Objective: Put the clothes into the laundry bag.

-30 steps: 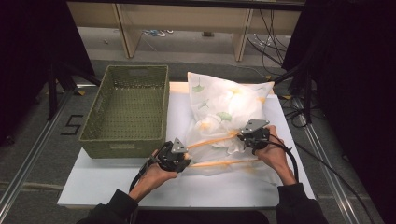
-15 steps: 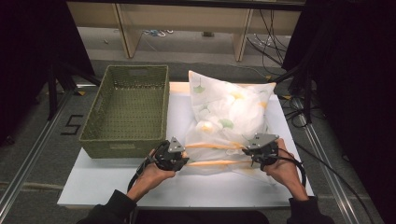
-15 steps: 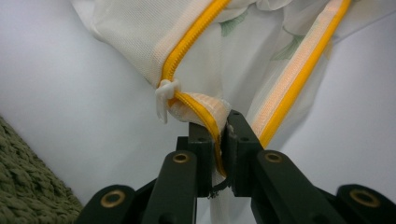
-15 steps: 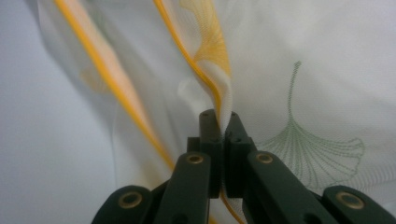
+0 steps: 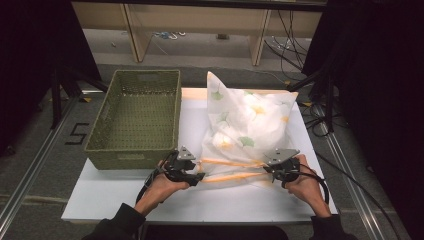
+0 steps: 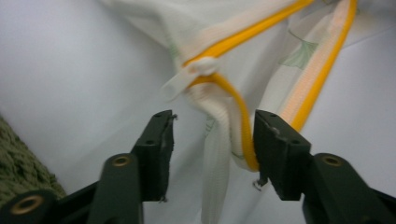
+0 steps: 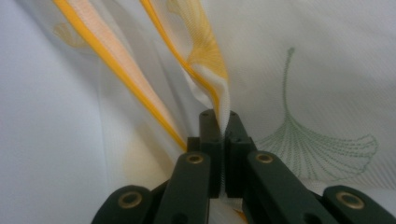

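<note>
Sheer leaf-print bag (image 5: pixel 247 125) lies unzipped on table.

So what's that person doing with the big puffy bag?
A person works at the open zipper end of a white leaf-printed bag on the table, beside a green basket. The right gripper pinches the bag's edge. The left gripper has just been opening, with the zipper strip loose between its fingers.

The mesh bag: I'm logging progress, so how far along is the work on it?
Done: the mesh bag lies on the white board, its orange zipper unzipped. In hand: the right gripper pinches the mouth's edge; the left gripper has just been opening, zipper end between its jaws, unpressed. Left: the green basket holds nothing.
</note>
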`<state>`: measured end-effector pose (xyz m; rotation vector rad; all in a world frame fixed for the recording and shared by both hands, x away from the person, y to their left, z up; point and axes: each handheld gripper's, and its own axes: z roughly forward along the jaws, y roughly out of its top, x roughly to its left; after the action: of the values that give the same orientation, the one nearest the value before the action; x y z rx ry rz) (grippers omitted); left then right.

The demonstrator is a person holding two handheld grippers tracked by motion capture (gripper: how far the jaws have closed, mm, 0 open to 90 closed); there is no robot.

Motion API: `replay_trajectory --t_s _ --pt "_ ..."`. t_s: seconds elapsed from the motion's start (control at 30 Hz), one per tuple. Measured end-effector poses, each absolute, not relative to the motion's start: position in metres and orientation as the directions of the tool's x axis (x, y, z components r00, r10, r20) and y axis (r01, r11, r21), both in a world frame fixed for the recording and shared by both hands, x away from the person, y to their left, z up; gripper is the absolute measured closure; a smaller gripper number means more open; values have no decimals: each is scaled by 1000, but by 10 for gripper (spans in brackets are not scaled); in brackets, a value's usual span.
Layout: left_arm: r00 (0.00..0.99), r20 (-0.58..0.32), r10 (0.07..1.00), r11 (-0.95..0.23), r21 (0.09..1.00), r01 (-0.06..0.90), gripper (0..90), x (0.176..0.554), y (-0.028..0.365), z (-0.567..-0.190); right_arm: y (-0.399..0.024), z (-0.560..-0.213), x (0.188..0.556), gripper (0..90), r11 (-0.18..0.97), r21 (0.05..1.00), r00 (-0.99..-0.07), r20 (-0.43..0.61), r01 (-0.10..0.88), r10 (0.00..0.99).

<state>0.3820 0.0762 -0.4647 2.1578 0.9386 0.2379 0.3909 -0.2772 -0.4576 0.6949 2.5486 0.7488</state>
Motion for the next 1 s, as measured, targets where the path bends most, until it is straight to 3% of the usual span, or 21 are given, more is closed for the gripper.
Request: replay_trajectory --t_s 0.03,0.07,0.1,0.3,0.5,0.6,0.67,0.83,0.87,1.0 --pt "706 -129 696 -437 704 559 444 383 78 -466 -280 -457 394 898 746 587 -810 -245 313 532" --pt "700 -146 699 -428 699 573 420 383 78 -466 -283 -456 392 898 728 588 -793 -225 352 566" --pt "703 -158 694 -421 702 574 404 384 78 -467 -286 -455 396 898 745 591 -802 -257 311 539" --pt "724 -221 653 -390 722 571 367 383 80 -461 -298 -459 398 898 704 587 -762 -213 400 611" --pt "753 -183 632 -462 691 556 474 388 76 -465 -300 -460 403 898 723 601 -779 -251 341 575" --pt "737 -217 639 -443 680 584 521 396 71 -471 -296 -460 399 897 715 589 -776 -220 378 592" --pt "740 -220 635 -436 689 579 541 401 70 -473 -294 -460 402 897 733 589 -787 -249 340 565" --pt "743 -195 640 -427 714 555 707 404 72 -469 -289 -462 398 897 720 585 -780 -222 374 586" --pt "743 -210 635 -416 717 559 724 404 75 -467 -289 -462 401 897 734 587 -789 -244 342 563" --pt "748 -259 611 -367 745 557 717 406 81 -459 -288 -462 399 896 727 586 -784 -234 358 575"
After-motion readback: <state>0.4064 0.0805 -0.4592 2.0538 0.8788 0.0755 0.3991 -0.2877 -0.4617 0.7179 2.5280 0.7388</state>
